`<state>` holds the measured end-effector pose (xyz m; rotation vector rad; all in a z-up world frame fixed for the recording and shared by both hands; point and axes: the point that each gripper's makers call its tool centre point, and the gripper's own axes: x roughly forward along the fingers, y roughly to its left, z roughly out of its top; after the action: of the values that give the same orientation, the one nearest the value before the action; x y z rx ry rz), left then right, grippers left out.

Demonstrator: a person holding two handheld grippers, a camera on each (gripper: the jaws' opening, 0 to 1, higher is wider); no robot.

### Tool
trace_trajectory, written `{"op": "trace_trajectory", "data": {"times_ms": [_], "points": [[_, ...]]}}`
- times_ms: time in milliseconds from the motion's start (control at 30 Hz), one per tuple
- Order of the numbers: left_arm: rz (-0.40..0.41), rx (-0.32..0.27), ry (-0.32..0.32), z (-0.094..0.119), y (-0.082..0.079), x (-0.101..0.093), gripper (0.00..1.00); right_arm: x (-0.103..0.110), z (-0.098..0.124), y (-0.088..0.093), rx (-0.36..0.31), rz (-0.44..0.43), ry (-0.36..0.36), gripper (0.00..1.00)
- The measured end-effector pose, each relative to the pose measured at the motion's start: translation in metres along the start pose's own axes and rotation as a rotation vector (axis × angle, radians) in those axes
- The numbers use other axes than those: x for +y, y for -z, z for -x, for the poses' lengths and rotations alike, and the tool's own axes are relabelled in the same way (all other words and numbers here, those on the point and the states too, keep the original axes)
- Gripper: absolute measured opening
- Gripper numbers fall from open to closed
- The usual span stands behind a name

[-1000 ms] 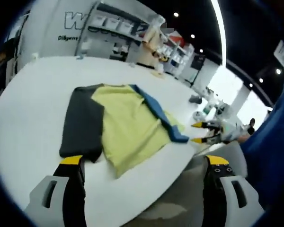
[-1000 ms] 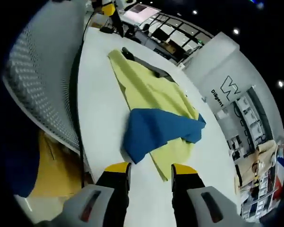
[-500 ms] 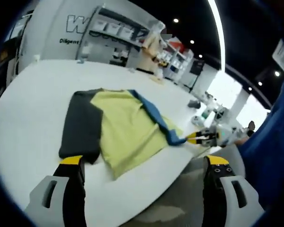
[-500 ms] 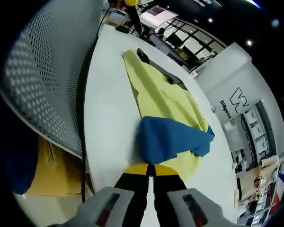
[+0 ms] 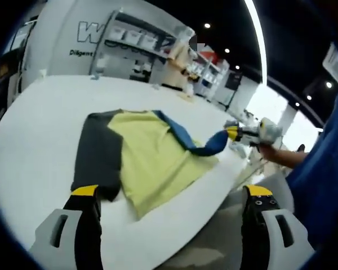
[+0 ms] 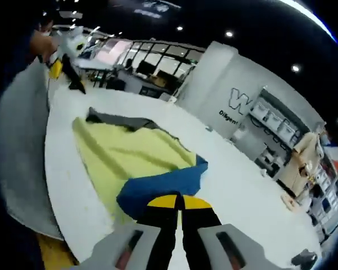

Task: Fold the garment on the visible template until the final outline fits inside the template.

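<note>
Right claw (image 6: 177,198) clamped on the garment's blue sleeve (image 6: 158,188) (lifted off table (image 5: 34,129)); left claw (image 5: 172,194) apart.

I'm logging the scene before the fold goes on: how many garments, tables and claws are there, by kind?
Garment: 1, yellow body with a dark sleeve and a blue sleeve
Table: 1, white
Claws: 2, the left claw open, the right claw shut on the blue sleeve
Total: 4
</note>
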<state>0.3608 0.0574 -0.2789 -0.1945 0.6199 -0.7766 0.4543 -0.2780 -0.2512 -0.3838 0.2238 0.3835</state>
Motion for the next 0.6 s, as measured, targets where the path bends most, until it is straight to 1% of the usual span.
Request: {"op": "trace_trajectory", "data": {"times_ms": [33,67,133,167,200,233,267,333,367,433,467,500,533,600], "points": [[-0.001,-0.007,0.0,0.0,-0.002,0.0,0.99,-0.007,-0.002,-0.001,-0.007,-0.021,0.014,0.0],[-0.003,-0.013,0.0,0.0,-0.004,0.0,0.99,-0.032,-0.008,-0.003,-0.021,-0.072,0.071,0.0],[-0.002,-0.021,-0.003,0.0,-0.006,0.0,0.99,-0.061,-0.016,-0.004,-0.033,-0.132,0.135,0.0],[-0.004,-0.029,-0.007,0.0,-0.007,0.001,0.99,-0.072,-0.019,-0.004,-0.038,-0.135,0.156,0.0],[-0.006,-0.032,-0.008,0.0,-0.007,0.002,0.99,-0.077,-0.021,-0.004,-0.037,-0.134,0.165,0.0],[-0.01,-0.035,-0.012,-0.001,-0.008,0.003,0.99,-0.094,-0.026,-0.004,-0.021,-0.13,0.194,0.0],[-0.011,-0.034,-0.012,-0.001,-0.008,0.003,0.99,-0.098,-0.027,-0.004,-0.022,-0.132,0.202,0.0],[-0.012,-0.029,-0.012,-0.002,-0.008,0.004,0.99,-0.115,-0.034,-0.002,-0.012,-0.135,0.222,0.0],[-0.011,-0.029,-0.013,-0.002,-0.008,0.005,0.99,-0.118,-0.035,-0.001,-0.01,-0.136,0.225,0.0],[-0.004,-0.027,-0.016,-0.003,-0.008,0.006,0.99,-0.132,-0.037,-0.002,-0.013,-0.157,0.252,0.0],[0.0,-0.023,-0.018,-0.005,-0.007,0.008,0.99,-0.14,-0.04,0.0,-0.008,-0.161,0.26,0.0],[0.0,-0.022,-0.019,-0.005,-0.007,0.008,0.99,-0.142,-0.041,0.0,-0.007,-0.162,0.263,0.0],[-0.002,-0.011,-0.026,-0.006,-0.005,0.009,0.99,-0.153,-0.043,0.002,0.002,-0.159,0.282,0.0],[-0.012,0.0,-0.027,-0.009,-0.006,0.006,0.99,-0.167,-0.048,0.006,0.014,-0.161,0.295,0.0]]}}
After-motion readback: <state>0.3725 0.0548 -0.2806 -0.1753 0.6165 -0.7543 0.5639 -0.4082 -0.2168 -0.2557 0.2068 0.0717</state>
